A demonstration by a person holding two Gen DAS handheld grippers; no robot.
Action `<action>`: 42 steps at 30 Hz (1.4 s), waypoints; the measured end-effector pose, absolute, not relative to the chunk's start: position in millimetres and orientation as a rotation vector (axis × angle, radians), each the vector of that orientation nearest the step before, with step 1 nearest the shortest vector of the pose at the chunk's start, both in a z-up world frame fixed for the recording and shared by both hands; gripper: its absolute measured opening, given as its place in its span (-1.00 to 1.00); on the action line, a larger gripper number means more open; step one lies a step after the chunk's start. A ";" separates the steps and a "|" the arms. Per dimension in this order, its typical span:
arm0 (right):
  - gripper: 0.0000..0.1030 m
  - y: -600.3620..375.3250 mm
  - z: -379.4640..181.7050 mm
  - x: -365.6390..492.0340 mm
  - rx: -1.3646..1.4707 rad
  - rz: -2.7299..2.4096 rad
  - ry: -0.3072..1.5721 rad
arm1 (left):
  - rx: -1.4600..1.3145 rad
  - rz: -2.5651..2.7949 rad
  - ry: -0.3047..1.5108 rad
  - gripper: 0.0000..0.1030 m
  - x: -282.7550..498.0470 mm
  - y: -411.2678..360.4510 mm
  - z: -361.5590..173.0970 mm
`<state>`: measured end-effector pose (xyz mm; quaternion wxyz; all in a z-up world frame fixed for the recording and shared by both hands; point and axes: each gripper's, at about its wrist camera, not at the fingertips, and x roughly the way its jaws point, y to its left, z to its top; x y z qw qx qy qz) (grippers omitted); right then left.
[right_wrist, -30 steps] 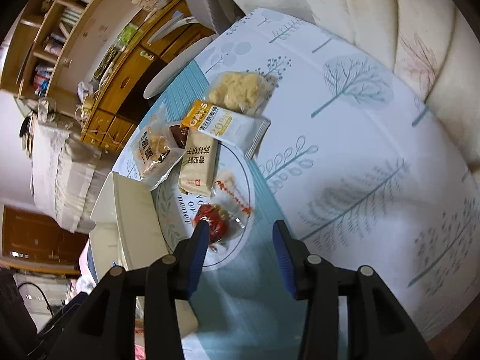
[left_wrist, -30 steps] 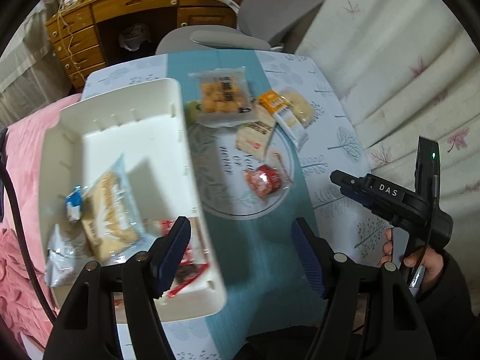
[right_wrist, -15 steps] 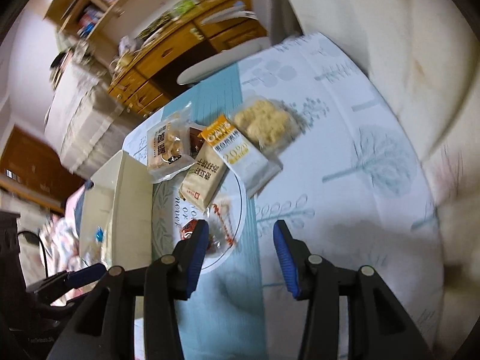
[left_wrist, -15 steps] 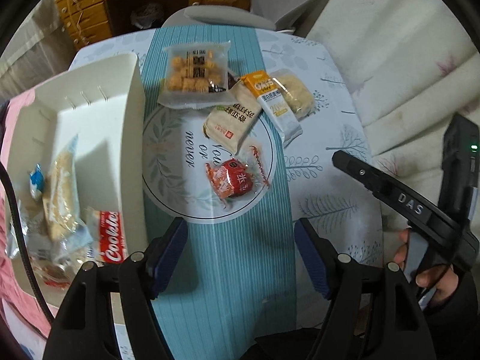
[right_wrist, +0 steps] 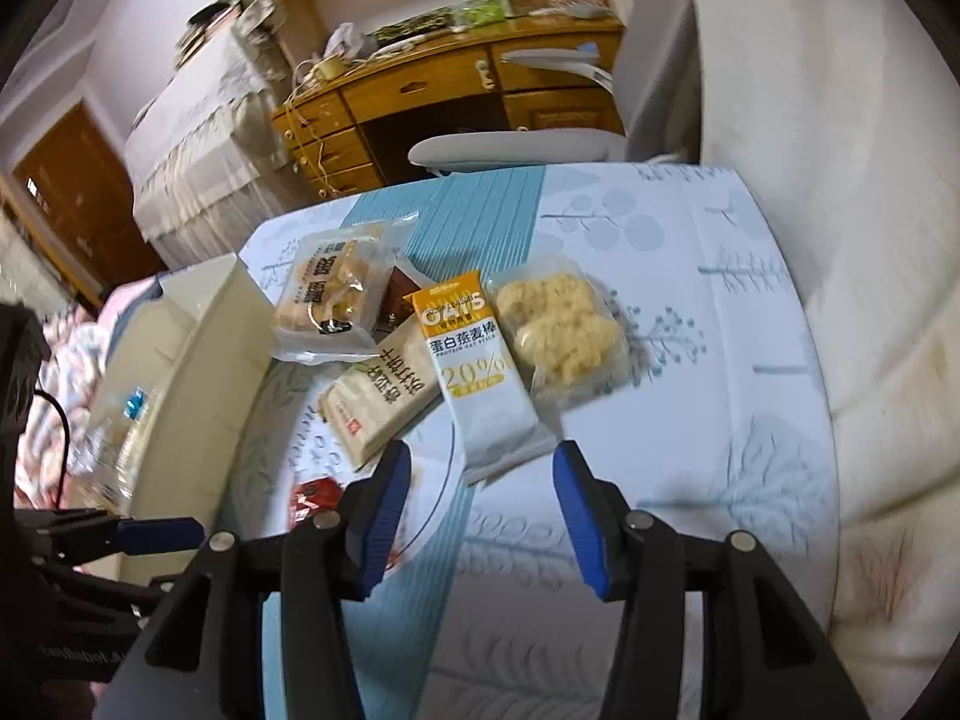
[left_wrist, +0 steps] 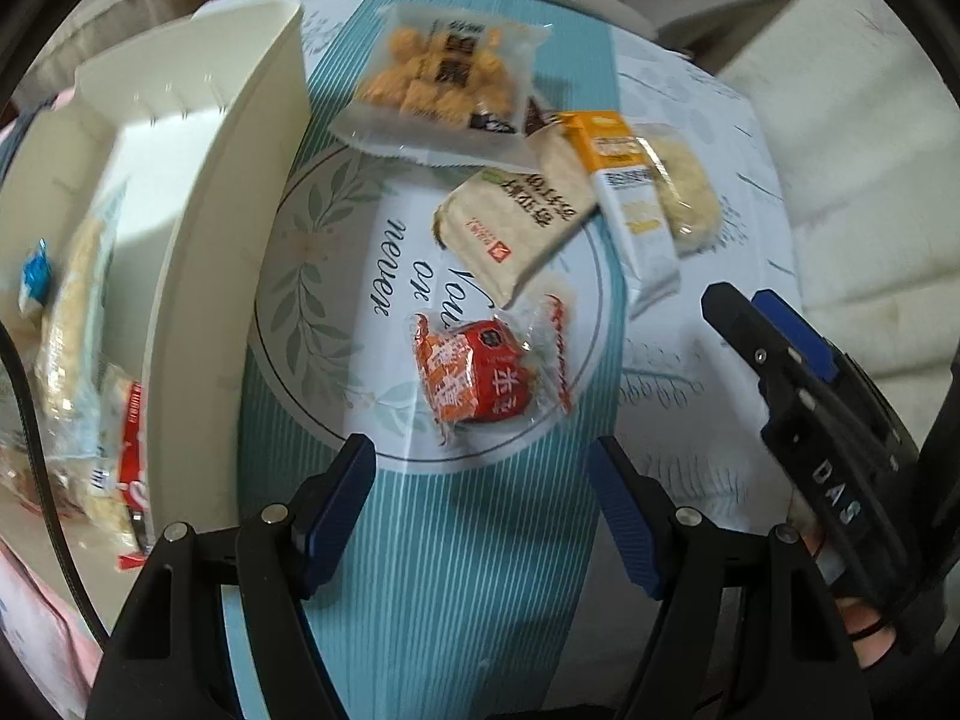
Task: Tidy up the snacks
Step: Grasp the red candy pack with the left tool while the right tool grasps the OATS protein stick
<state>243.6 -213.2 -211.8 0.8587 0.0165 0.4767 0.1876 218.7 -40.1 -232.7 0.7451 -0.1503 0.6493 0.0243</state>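
Hovering over the striped runner, the left gripper has its blue pads set wide apart with nothing between them; the red snack lies just beyond the tips, at 12 o'clock from them, on the round mat printed with leaves. At 1 o'clock from the red snack lies a beige cracker pack, tilted, its far end tucked under the orange-topped oat bar. A clear bag of pale puffs sits at 3 o'clock of the oat bar, touching it. At 11 o'clock from the cracker pack is a clear bag of golden cubes. The white bin stands at 9 o'clock of the mat, along its edge, already holding several wrapped snacks (a red one and a long pale one can be made out; the rest are blurred).

From the right wrist view, the right gripper is opening, with nothing between its pads; the near end of the oat bar lies just past the tips at 12 o'clock. The puffs lie at 1 o'clock, the cracker pack at 11 o'clock, and the bin at 9 o'clock.
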 end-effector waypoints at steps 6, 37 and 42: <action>-0.02 -199.8 -235.1 253.0 -0.077 0.424 0.979 | -0.361 0.081 1.423 0.40 229.0 -38.0 -252.6; -0.13 -182.0 -270.3 267.0 -0.165 0.423 0.975 | -0.416 0.069 1.436 -0.04 243.1 -28.5 -279.3; -0.14 -183.2 -261.1 262.1 -0.153 0.426 0.978 | -0.419 0.082 1.460 -0.06 238.7 -29.3 -278.5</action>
